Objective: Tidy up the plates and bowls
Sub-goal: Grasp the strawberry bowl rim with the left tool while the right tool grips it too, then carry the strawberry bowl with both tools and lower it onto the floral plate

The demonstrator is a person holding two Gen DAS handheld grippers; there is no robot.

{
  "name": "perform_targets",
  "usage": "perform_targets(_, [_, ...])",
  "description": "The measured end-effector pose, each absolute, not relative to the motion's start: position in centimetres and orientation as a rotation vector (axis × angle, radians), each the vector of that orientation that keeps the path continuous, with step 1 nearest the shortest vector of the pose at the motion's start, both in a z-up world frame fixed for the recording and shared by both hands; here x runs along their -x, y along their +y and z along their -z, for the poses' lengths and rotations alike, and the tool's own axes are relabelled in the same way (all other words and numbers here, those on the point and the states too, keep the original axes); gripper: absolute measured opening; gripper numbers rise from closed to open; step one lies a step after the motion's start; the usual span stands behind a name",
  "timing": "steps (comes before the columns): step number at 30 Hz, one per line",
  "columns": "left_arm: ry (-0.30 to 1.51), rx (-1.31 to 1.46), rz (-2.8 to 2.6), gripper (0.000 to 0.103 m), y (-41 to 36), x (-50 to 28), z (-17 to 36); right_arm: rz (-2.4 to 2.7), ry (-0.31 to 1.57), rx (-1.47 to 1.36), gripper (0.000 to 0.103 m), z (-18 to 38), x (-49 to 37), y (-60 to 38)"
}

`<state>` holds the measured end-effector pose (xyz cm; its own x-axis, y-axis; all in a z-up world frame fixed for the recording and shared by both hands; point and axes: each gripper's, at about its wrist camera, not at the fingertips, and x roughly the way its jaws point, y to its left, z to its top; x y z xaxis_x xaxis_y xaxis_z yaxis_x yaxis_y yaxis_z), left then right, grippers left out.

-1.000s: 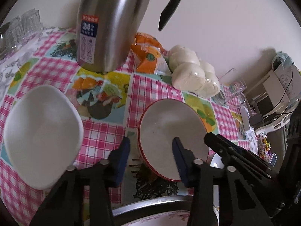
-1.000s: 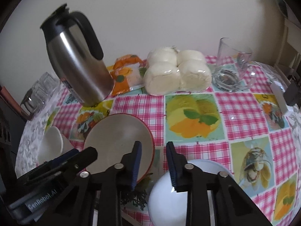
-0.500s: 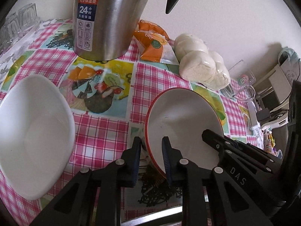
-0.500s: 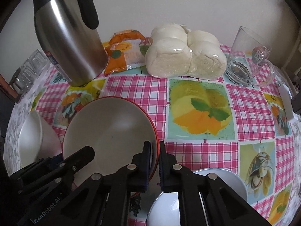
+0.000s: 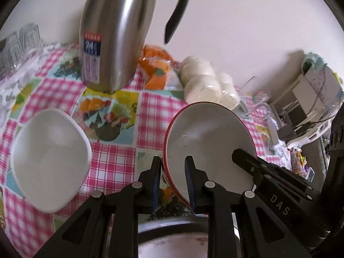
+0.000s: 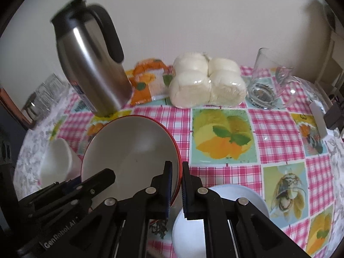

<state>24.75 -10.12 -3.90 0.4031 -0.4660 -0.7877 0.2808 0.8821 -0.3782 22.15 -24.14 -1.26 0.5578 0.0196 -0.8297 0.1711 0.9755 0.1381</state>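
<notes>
Both grippers now clamp the red-rimmed grey ceramic bowl (image 5: 206,146): left gripper (image 5: 172,180) w/ jaws closed over the near-left rim, one finger inside & one outside; right gripper (image 6: 175,185) w/ jaws pinching the bowl's right rim. A sec ago both pairs of jaws were wide apart around that rim; half a sec ago they'd nearly closed. Now the bowl sits higher & tilted in both views vs. then, so it looks lifted off the pink-checked fruit-print tablecloth (image 6: 275,126), though contact underneath is hidden. Likely meaning: pick-up done, transport next, prob. toward a stack. White squarish bowl (image 5: 49,161) sits to the left, round white plate (image 6: 225,215) just right of the grip. Steel thermos jug (image 5: 116,34) stands behind.
</notes>
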Motion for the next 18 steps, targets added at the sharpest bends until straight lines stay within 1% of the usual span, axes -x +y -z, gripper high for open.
perform_targets(5, [1.027,0.146,0.481,0.023,-10.4,-22.6,1.4,0.111,0.917,-0.243,0.009,-0.9,-18.7,-24.0])
perform_targets(10, [1.014,0.103,0.495,0.023,-10.7,-19.9,-0.2,0.133,0.879,-0.298,0.009,-1.9,-15.1,-24.0])
perform_targets(18, [1.004,0.052,0.510,0.023,-10.2,-15.8,-0.8,0.145,0.840,-0.382,0.009,-2.0,-10.0,-23.7])
